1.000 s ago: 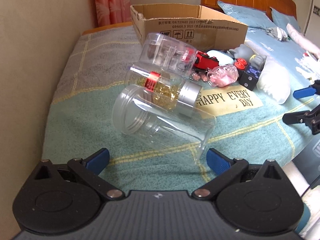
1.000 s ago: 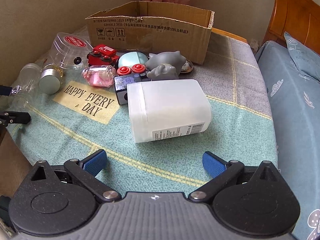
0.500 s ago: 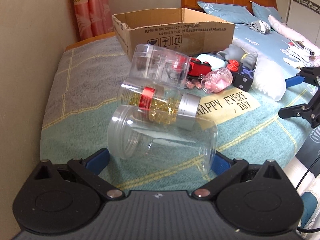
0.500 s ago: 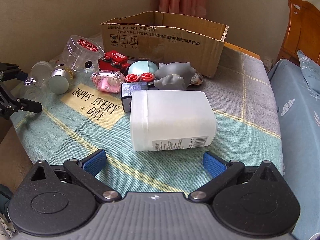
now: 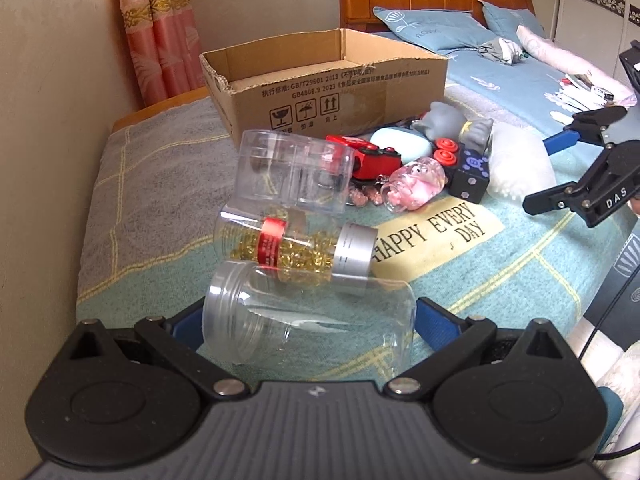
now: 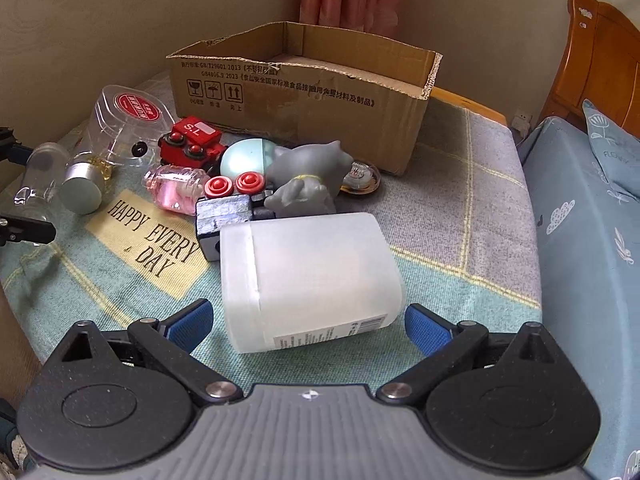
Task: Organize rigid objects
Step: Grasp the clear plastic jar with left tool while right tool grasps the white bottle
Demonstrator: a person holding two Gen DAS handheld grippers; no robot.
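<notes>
Nearby, in front of the cardboard box (image 5: 320, 80): clear lidless jar (image 5: 308, 324) lying sideways between spread left hand-held gripper (image 5: 308, 322); frosted white ribbed-lid container (image 6: 308, 280) on its side between spread right hand-held gripper (image 6: 308, 322). Underneath, woven teal-grey plaid blanket (image 6: 460, 200); beige walls behind.

Soft, even daylight; faint shadows; sharp focus; fisheye-bent, vignetted edges

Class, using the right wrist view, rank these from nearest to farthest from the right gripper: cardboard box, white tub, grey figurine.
1. White tub, lying between the right gripper's open fingers.
2. Grey figurine, just behind the tub.
3. Cardboard box, at the back by the wall.
</notes>
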